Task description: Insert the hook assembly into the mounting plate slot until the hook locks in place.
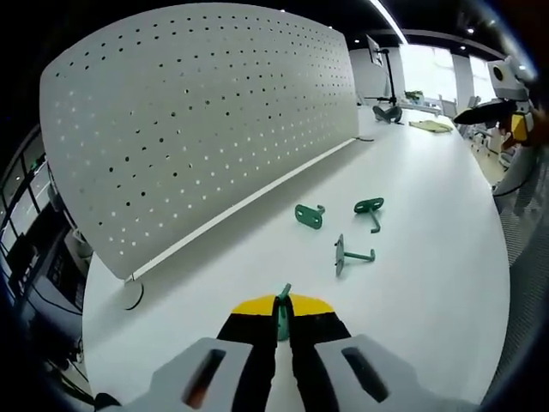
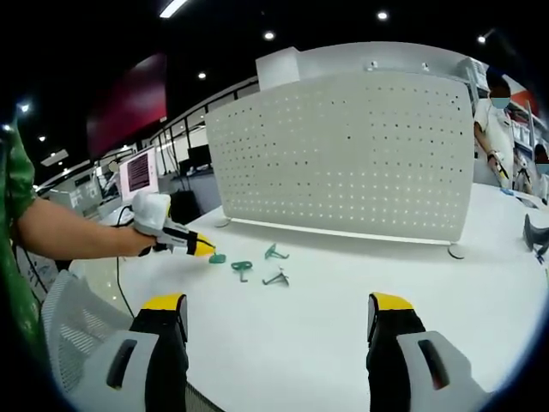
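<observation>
The left gripper (image 1: 282,316) is seen with its yellow-tipped jaws pressed together on a green hook (image 1: 282,311); in the right gripper view it is held by an outstretched bare forearm (image 2: 73,233). The right gripper (image 2: 279,319) is held level, jaws spread wide with nothing between them.

Left gripper (image 1: 283,319): 2 black jaws w/ yellow tips, set on pale grey housings, each w/ a dark oblong slot; orange glint inside the left slot. Right gripper (image 2: 280,316): same build, black fingers, yellow caps, light grey bodies w/ dark slots. From right gripper view, left gripper is a white handheld unit, black neck, yellow tip. Person's sleeve (image 2: 12,184) is green; forearm (image 2: 77,233) bare.
</observation>
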`<state>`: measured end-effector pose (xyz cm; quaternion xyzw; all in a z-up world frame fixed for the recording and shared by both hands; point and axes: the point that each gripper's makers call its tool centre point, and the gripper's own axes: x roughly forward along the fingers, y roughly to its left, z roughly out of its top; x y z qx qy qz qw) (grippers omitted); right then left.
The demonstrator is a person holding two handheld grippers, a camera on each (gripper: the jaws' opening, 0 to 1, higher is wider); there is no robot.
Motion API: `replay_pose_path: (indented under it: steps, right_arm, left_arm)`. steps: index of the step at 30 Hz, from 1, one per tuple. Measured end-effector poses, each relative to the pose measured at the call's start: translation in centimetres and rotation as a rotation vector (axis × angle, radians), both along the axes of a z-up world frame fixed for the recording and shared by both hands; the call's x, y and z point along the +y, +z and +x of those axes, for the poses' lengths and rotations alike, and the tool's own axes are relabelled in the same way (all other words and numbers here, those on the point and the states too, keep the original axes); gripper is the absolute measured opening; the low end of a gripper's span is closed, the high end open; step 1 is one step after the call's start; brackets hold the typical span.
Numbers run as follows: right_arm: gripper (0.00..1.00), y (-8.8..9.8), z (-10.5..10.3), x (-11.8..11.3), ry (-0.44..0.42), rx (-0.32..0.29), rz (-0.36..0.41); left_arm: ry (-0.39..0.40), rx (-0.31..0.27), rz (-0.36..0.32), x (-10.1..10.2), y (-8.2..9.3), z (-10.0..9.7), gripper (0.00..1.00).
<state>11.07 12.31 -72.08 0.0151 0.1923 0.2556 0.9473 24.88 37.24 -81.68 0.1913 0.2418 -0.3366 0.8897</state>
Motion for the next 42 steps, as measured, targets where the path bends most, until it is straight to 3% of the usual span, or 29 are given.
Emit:
replay_pose_path:
  steps: [9,23,42]
  right_arm:
    - [0.88,0.0,0.0,-0.1,-0.004,0.001,0.004]
    - [0.88,0.0,0.0,-0.2,-0.010,0.006,0.021]
    - [0.88,0.3,0.2,-0.2,-0.014,0.005,0.031]
  left_arm:
    - [-0.022,0.004,0.032,-0.2,-0.4,-0.2,0.11]
    - [-0.071,0.007,0.098,-0.7,-1.2,-0.3,0.10]
    - [-0.071,0.026,0.140,-0.3,-2.0,0.4,0.08]
